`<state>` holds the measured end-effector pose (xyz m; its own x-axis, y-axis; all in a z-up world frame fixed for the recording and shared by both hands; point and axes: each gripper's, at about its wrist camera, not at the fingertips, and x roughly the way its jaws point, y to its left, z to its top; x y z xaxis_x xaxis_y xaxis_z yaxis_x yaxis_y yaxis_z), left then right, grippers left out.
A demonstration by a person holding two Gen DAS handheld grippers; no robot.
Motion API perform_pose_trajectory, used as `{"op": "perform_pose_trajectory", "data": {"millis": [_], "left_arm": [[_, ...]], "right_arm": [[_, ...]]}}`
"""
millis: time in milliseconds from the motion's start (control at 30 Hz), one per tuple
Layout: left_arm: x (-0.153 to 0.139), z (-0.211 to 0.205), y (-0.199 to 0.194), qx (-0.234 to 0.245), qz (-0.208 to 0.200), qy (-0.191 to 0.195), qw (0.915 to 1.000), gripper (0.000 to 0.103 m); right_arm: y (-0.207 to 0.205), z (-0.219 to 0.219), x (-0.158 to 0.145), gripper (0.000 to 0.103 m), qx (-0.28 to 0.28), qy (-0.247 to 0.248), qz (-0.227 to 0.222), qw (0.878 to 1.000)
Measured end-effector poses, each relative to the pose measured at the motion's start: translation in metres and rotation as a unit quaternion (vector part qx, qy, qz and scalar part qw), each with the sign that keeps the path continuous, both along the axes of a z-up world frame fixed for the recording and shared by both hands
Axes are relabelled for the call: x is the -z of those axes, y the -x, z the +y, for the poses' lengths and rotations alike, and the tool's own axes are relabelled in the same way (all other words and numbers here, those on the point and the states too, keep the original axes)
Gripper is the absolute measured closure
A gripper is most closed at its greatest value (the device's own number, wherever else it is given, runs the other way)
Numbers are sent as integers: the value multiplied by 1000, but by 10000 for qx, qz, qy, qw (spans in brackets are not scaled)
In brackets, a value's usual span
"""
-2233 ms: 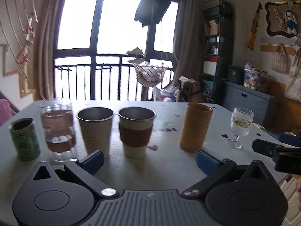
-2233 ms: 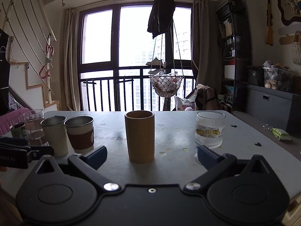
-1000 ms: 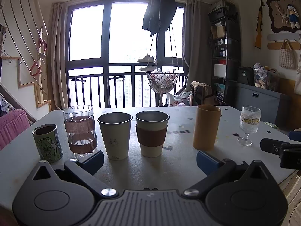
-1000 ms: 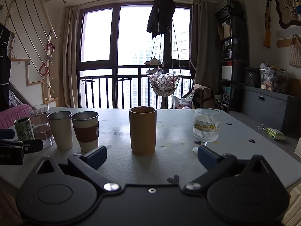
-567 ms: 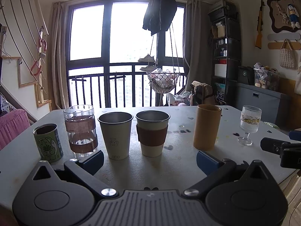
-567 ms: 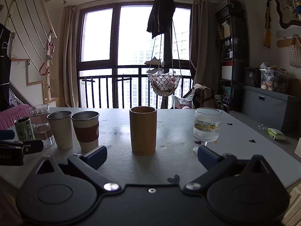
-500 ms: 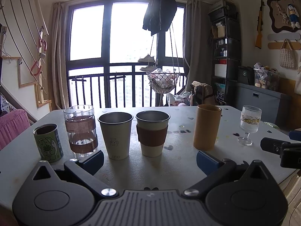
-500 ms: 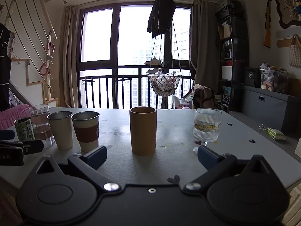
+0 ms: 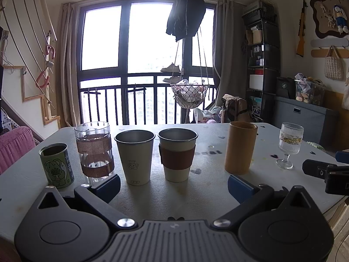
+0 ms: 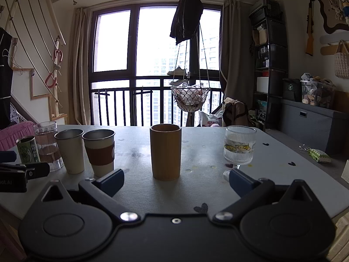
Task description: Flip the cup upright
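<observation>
Several cups stand upright in a row on the grey table [image 9: 207, 196]: a green can cup [image 9: 56, 165], a glass with brown bands [image 9: 94, 149], a white metal cup [image 9: 135, 156], a cup with a brown sleeve [image 9: 177, 154], a tan cylinder cup [image 9: 241, 147] and a small stemmed glass [image 9: 290, 144]. My left gripper [image 9: 173, 185] is open and empty, in front of the two metal cups. My right gripper [image 10: 176, 181] is open and empty, in front of the tan cup [image 10: 165, 151], with the stemmed glass [image 10: 239, 145] near its right finger.
The right gripper's body shows at the right edge of the left wrist view [image 9: 327, 173]; the left gripper's body shows at the left edge of the right wrist view [image 10: 19, 174]. A small green packet [image 10: 319, 155] lies at the table's right side. A balcony window and shelves stand beyond.
Both grippers pulled back and levelled from the table about two seconds ago; since one second ago nothing has visibly moved.
</observation>
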<state>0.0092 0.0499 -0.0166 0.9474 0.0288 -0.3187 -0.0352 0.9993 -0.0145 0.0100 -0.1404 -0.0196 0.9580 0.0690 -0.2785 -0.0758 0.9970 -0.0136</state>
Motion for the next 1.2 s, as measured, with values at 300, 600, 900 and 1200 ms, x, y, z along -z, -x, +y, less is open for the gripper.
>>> {"op": "perform_pose_trajectory", "data": {"millis": [300,600,900,1200], "left_arm": [[1,0,1,-16,7,10,10000,0],[3,1,1,-25,6,7,10000,0],[2,0,1,-24,4,5,10000,0],[2,0,1,-23,7,7,10000,0]], "right_arm": [[0,0,0,0,2,1,0,10000],[0,0,0,0,-1,1,0,10000],[0,0,0,0,3,0,0,10000],[0,-1,0,0,1,1,1,10000]]}}
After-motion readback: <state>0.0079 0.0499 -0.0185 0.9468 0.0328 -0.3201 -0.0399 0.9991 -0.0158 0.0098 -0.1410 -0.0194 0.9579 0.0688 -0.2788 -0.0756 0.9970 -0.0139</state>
